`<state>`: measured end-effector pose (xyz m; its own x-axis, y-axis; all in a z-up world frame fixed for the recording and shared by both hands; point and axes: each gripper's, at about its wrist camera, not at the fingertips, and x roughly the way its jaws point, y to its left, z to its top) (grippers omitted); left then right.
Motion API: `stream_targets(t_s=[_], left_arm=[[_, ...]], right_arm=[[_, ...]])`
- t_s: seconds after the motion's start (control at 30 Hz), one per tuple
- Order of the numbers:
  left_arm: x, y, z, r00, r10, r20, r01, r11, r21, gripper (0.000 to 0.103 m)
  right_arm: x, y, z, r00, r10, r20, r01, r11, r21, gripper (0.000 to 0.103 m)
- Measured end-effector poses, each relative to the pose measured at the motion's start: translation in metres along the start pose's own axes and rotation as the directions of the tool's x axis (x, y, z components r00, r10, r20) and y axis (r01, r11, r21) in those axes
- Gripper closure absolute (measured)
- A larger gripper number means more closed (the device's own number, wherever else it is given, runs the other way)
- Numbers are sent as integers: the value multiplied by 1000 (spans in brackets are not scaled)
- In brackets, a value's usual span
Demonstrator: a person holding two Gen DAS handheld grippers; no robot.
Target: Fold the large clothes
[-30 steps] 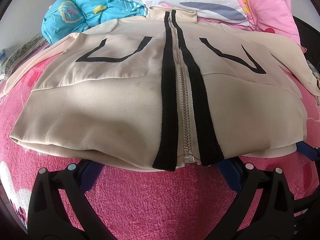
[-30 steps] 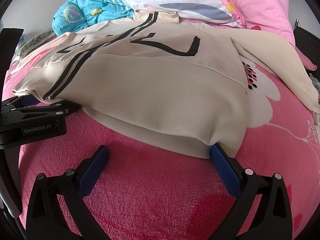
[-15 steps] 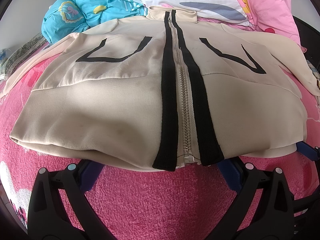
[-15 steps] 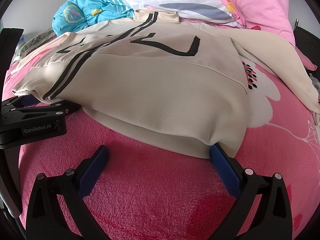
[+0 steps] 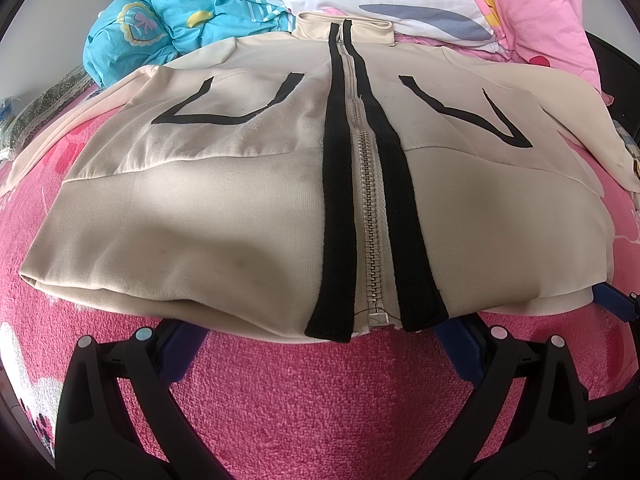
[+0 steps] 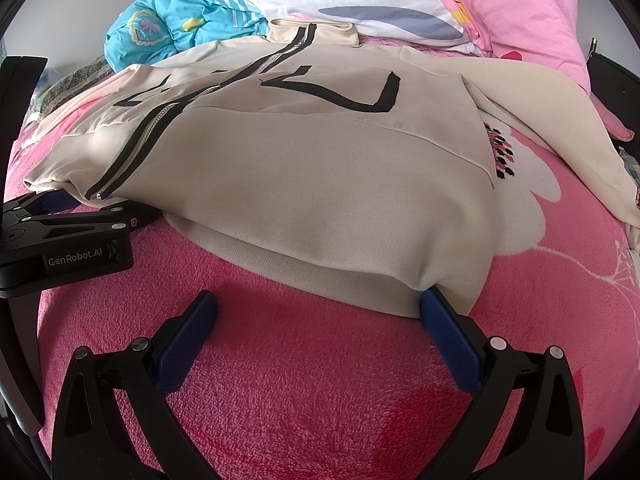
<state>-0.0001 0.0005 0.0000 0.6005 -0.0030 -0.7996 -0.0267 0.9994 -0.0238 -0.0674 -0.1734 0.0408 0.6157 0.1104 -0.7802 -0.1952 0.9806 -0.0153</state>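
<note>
- Both grippers spread wide: left gripper (image 5: 320, 344) at the hem by the zipper (image 5: 370, 216), right gripper (image 6: 320, 312) at the hem's right corner.
- Lay flat on the pink blanket (image 6: 304, 380), zipped: beige jacket (image 5: 240, 200).

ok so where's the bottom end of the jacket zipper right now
In the left wrist view, the zipper end sits at the jacket hem, just beyond the open left gripper, right of centre.

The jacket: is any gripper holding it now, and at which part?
Nothing is held. Both grippers, left and right, are open at the hem of the jacket, fingers spread on the blanket.
</note>
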Motion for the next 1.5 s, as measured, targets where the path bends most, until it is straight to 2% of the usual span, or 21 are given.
stream_targets(t_s=[0.27, 0.37, 0.43, 0.5, 0.53, 0.6, 0.67, 0.73, 0.87, 0.93, 1.0, 1.03, 1.07, 1.13, 1.2, 1.23, 1.3, 1.37, 1.43, 1.47, 1.5], left_arm=[[0, 0, 0, 1000, 4, -1, -4, 1000, 2, 6], [5, -2, 7, 999, 21, -35, -20, 1000, 14, 6], [-4, -1, 3, 1000, -2, -20, 2, 1000, 4, 6], [-15, 6, -6, 998, -49, -38, 49, 999, 1, 6], [-21, 7, -9, 996, -47, -72, 50, 998, 38, 6], [-32, 7, -10, 996, -4, -90, 11, 996, 84, 6], [-57, 2, -14, 998, 49, -47, -42, 990, 134, 12], [-92, -12, -12, 996, 64, 67, -76, 978, 196, 31], [-137, -68, 11, 960, -32, 278, -57, 950, 308, 31], [-130, -106, 22, 948, -37, 315, -98, 911, 400, 31], [-109, -160, 31, 941, 1, 339, -188, 834, 519, 31], [-94, -190, 36, 951, -16, 309, -176, 793, 584, 34], [-86, -208, 39, 954, -46, 296, -153, 775, 613, 38], [-70, -250, 49, 952, -105, 288, -118, 743, 659, 47], [-56, -291, 56, 949, -180, 259, -59, 706, 706, 47], [-46, -318, 61, 946, -232, 226, -13, 669, 743, 47], [-36, -361, 61, 936, -310, 167, 54, 595, 802, 46], [-27, -404, 60, 912, -367, 183, 46, 535, 843, 47], [-18, -442, 57, 888, -438, 139, 86, 455, 886, 47], [-13, -453, 55, 883, -454, 115, 102, 426, 899, 47], [-7, -467, 53, 884, -457, 103, 109, 414, 904, 47]], right_arm=[[1, 0, -1, 1000, -5, 1, 5, 1000, -3, 5], [4, -1, 2, 1000, 7, -20, -7, 1000, 12, 5], [-3, -1, -2, 1000, 10, 8, -11, 1000, 14, 5], [-18, -7, -6, 997, 67, 31, -68, 997, 47, 5], [-31, -18, -9, 991, 118, 68, -124, 988, 88, 5], [-59, -46, -13, 976, 150, 156, -174, 973, 155, 5], [-79, -73, -11, 967, 128, 221, -171, 967, 189, 5], [-95, -121, -1, 959, 62, 277, -138, 954, 265, 5], [-89, -213, 30, 964, -30, 263, -90, 896, 435, 8], [-77, -272, 49, 962, -100, 255, -58, 836, 546, 12], [-65, -310, 57, 964, -121, 238, -51, 791, 610, 17], [-58, -334, 58, 965, -127, 231, -57, 756, 652, 21], [-53, -355, 56, 964, -123, 236, -73, 731, 679, 22], [-49, -382, 43, 950, -161, 266, -76, 711, 699, 22], [-50, -399, 26, 939, -199, 280, -67, 692, 718, 22], [-49, -412, 14, 935, -194, 299, -99, 665, 740, 23], [-51, -437, 1, 926, -152, 346, -188, 608, 772, 27], [-57, -447, -3, 912, -143, 384, -229, 600, 766, 27], [-54, -454, -8, 910, -129, 394, -248, 592, 767, 29], [-53, -457, -12, 906, -117, 406, -272, 576, 771, 29], [-51, -460, -15, 901, -105, 422, -298, 556, 776, 30]])
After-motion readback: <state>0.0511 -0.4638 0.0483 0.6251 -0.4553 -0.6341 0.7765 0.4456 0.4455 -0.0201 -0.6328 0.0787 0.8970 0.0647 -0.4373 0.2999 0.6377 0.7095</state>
